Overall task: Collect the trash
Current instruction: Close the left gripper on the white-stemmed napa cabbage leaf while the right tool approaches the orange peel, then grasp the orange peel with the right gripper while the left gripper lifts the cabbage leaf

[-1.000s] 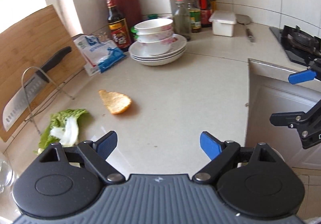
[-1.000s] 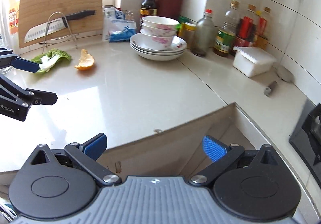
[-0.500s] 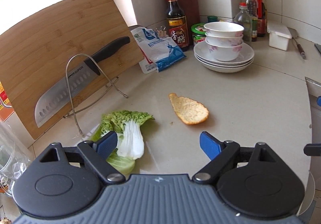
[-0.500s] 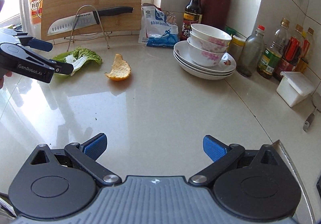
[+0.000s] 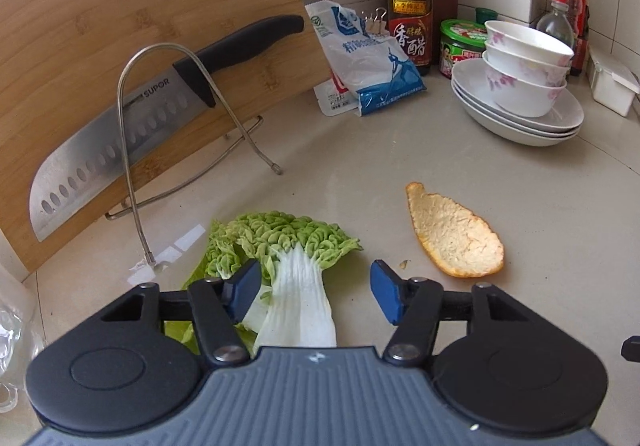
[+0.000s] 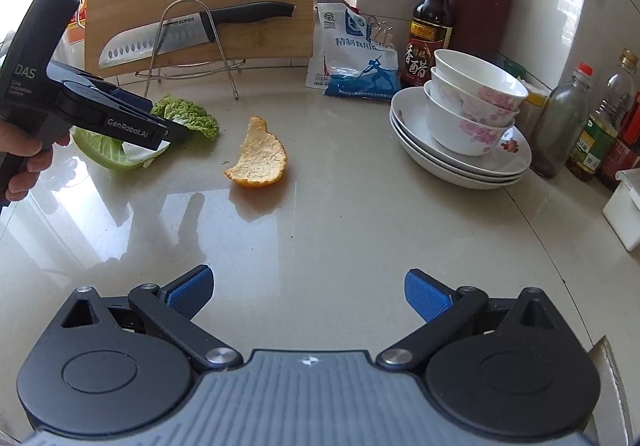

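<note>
A green and white cabbage leaf (image 5: 288, 258) lies on the beige counter. My left gripper (image 5: 314, 292) is open, low over the leaf's white stalk, with the stalk between its fingers. An orange peel (image 5: 452, 242) lies just right of it. In the right wrist view the cabbage leaf (image 6: 188, 114) is partly hidden by my left gripper (image 6: 170, 134), and the orange peel (image 6: 260, 158) lies beside it. My right gripper (image 6: 308, 288) is open and empty, well short of the peel.
A cutting board (image 5: 120, 46) with a knife (image 5: 132, 126) on a wire rack stands behind the leaf. A salt bag (image 5: 364, 62), a vinegar bottle (image 5: 410, 6), stacked bowls on plates (image 5: 524, 86) and several bottles (image 6: 592, 126) line the back and right.
My left gripper has swung left and come down over the cabbage leaf. My right gripper has moved in from the counter edge toward the orange peel.
</note>
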Demonstrator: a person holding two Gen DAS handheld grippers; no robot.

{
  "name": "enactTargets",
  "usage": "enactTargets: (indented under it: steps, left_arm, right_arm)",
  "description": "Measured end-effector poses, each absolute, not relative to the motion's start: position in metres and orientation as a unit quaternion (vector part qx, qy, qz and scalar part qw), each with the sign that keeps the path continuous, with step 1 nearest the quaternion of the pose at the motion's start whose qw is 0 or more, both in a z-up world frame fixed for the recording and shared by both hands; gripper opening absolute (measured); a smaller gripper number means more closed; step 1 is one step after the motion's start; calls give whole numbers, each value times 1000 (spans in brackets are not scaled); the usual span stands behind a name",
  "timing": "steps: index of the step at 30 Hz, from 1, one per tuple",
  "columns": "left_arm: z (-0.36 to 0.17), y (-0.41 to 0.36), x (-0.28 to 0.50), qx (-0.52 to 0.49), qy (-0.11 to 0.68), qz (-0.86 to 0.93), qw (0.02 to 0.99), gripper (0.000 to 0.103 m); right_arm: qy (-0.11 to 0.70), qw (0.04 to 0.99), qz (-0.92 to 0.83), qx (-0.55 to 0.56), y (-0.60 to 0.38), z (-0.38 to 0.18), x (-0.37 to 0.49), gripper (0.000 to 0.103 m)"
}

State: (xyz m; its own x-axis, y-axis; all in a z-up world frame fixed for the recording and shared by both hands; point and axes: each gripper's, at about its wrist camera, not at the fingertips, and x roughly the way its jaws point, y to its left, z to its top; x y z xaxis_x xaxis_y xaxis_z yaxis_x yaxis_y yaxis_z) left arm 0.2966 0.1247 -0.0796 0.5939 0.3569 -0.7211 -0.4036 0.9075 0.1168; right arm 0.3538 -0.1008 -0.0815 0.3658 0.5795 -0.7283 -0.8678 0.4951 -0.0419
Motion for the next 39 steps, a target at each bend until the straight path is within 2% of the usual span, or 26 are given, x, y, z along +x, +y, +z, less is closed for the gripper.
enactTargets:
  steps: [9,11,12,15,39]
  left_arm:
    - [-92,137,304,-54,408,225,883,54]
    - [-94,138,306,-53,410,227,882,50]
    - [-94,139,307,-52,410,231,880,43]
    - [-93,145,304,-64,406,235,881,30]
    - [-52,132,279,-67,376,199,902,28]
  right_arm:
    - [333,779,484,-221,-68,-93,371,103]
    - [332,774,491,-221,-61,-96,374,103]
    - [332,772,494,-222,-57,-98,375,103]
    - [328,767,501,-230,-46,-103,378,103]
    - [323,737,543,-239,7,-125,387,103]
